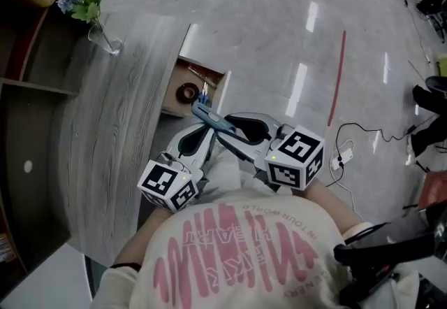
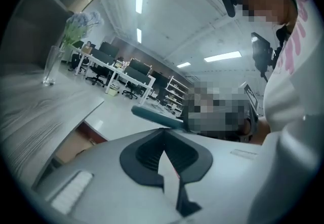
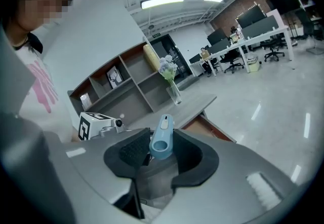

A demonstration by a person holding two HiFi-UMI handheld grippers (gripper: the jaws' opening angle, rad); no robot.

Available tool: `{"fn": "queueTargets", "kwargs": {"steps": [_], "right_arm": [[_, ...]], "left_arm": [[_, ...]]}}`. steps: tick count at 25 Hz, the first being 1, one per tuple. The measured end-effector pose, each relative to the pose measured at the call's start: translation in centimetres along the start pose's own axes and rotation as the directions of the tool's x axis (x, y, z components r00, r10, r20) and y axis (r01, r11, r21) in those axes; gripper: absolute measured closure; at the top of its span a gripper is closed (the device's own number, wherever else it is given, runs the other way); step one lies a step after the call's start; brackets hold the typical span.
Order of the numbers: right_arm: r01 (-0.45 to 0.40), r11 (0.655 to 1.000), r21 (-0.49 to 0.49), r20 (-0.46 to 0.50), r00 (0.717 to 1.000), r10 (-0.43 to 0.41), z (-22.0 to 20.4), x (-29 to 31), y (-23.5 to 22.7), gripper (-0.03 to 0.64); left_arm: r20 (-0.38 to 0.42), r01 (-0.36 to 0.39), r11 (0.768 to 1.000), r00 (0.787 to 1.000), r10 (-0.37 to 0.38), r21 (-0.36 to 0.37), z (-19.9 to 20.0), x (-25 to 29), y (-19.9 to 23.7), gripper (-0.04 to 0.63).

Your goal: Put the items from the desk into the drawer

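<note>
My right gripper (image 1: 232, 134) (image 3: 161, 153) is shut on a slim blue tool (image 1: 207, 117) (image 3: 162, 138). The tool sticks out past the jaws towards the open drawer (image 1: 209, 85) (image 3: 208, 126) at the end of the grey wooden desk (image 1: 119, 119) (image 3: 195, 104). In the drawer lie a dark round roll (image 1: 187, 92) and a few small items. My left gripper (image 1: 204, 134) (image 2: 164, 139) hangs close beside the right one, its pads touching with nothing between them. In the left gripper view the blue tool (image 2: 154, 115) crosses just beyond the jaws.
A glass vase of pale blue flowers (image 1: 89, 3) (image 3: 171, 83) (image 2: 55, 61) stands on the desk's far end. Brown shelving (image 1: 28, 91) (image 3: 114, 86) runs behind the desk. A white cable and plug (image 1: 343, 155) lie on the shiny floor to the right.
</note>
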State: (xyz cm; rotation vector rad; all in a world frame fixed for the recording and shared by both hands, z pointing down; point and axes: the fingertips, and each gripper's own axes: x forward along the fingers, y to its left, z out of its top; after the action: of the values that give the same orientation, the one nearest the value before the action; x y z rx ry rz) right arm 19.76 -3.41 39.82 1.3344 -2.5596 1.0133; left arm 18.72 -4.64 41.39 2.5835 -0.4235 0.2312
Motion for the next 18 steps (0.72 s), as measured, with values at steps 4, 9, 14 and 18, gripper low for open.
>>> {"fn": "queueTargets", "kwargs": {"steps": [4, 9, 14, 18], "right_arm": [[-0.016, 0.999, 0.033, -0.062, 0.998, 0.018, -1.0, 2.7, -2.9, 0.47], [-0.046, 0.998, 0.05, -0.141, 0.989, 0.053, -1.9, 5.4, -5.8, 0.47], [-0.066, 0.997, 0.035, -0.221, 0.973, 0.072, -1.6, 6.7, -7.3, 0.47], [-0.054, 0.998, 0.016, -0.258, 0.964, 0.057, -1.4, 7.6, -8.3, 0.469]], "left_arm": [[-0.029, -0.051, 0.996, 0.998, 0.049, -0.075, -1.6, 1.3, 3.6, 0.577], [-0.076, -0.086, 0.989, 0.994, 0.078, -0.117, -3.2, 2.9, 6.9, 0.578], [-0.122, -0.092, 0.986, 0.99, 0.075, -0.136, -3.3, 4.0, 8.3, 0.578], [-0.163, -0.104, 0.983, 0.983, 0.08, -0.15, -3.5, 4.7, 9.4, 0.577]]}}
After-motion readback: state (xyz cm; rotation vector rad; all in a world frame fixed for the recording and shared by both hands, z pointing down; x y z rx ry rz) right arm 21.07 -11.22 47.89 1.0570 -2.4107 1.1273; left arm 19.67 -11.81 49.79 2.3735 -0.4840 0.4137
